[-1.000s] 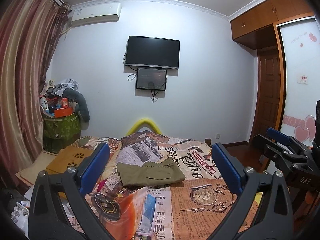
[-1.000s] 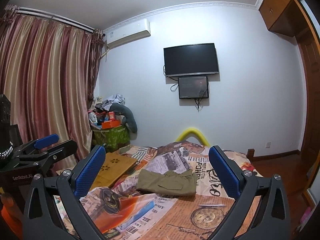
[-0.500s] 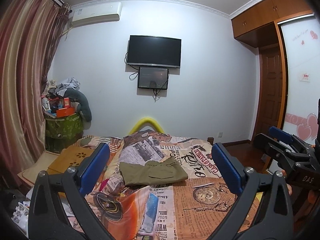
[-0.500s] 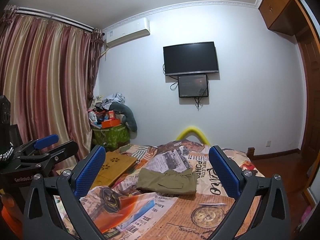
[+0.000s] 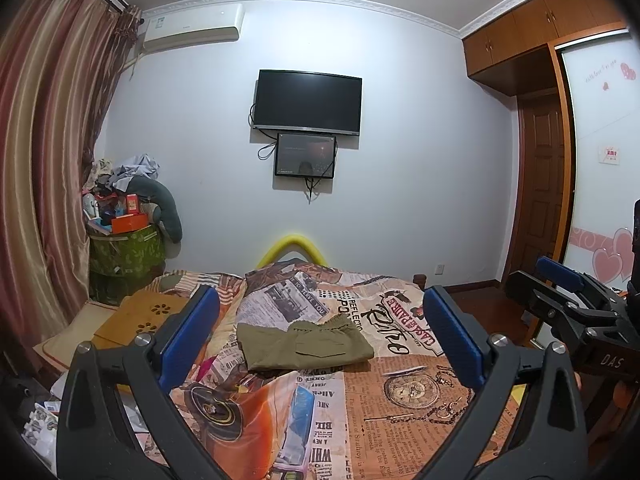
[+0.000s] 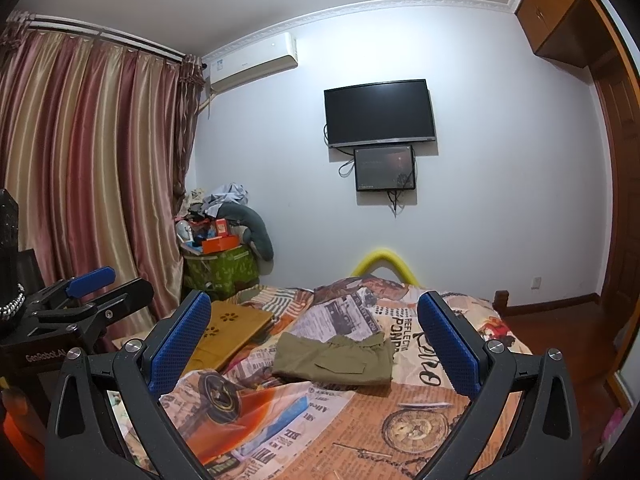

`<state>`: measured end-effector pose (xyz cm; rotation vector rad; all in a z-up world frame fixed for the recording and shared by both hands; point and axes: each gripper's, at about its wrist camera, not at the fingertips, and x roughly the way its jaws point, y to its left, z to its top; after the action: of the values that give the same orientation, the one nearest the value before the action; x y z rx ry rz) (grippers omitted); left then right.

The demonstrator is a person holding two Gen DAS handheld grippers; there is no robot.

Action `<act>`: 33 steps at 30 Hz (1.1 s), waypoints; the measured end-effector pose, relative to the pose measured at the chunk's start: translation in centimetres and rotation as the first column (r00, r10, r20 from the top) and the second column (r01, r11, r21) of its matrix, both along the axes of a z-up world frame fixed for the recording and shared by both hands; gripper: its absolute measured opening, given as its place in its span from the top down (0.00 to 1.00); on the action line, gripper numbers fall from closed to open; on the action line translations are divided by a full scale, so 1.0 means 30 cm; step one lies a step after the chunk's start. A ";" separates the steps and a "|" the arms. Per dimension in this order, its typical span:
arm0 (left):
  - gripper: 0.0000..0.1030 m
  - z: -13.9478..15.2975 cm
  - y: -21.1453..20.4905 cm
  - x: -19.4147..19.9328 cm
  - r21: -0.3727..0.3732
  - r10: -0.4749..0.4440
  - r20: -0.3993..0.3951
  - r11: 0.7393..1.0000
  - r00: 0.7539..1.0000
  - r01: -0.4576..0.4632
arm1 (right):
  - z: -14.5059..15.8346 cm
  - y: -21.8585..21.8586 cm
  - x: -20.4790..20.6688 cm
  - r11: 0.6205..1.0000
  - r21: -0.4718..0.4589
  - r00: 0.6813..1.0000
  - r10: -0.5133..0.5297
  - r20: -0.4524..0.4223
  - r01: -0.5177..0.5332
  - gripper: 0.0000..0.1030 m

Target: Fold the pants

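Bedroom walls in pale white frame a bed covered by an orange newspaper-print bedspread, with a black wall-mounted television at twelve o'clock in both views. On that spread lie the olive-green cotton pants, already folded into a compact rectangle with the gathered waistband toward one o'clock; they sit near the middle of the bed, touched by nothing.

We hold our left gripper raised well back from the cloth, its blue-padded jaws spread wide and empty. Our right gripper is the same: jaws wide apart, nothing between them, the pants framed in the gap but well apart from the pads.

We judge the folding to be finished or very nearly so. If anything is left, it would be a final tidy: coming down low over the bundle and pressing or squaring a loose edge, though from this distance we cannot tell for sure whether the layers line up.

Our left view shows the right gripper's body at three o'clock, plus the brown wooden wardrobe and door. Our right view instead gives the left gripper's body at nine o'clock and far more of the striped pink-and-gold satin curtain.
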<state>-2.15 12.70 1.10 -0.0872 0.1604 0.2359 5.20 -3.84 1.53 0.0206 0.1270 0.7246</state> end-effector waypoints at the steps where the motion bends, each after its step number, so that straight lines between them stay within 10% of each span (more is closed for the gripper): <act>1: 0.00 0.000 0.000 0.000 0.000 0.000 0.000 1.000 1.000 0.000 | 0.000 0.000 0.001 1.000 0.000 1.000 0.000 -0.002 0.000 0.00; 33: 0.00 -0.001 0.006 0.011 -0.003 -0.038 -0.012 0.999 0.999 0.038 | -0.008 0.001 0.004 1.000 0.010 1.000 -0.004 -0.012 0.004 0.00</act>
<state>-1.82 12.88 1.08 -0.0852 0.1744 0.1981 5.33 -3.80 1.29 0.0345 0.1346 0.7213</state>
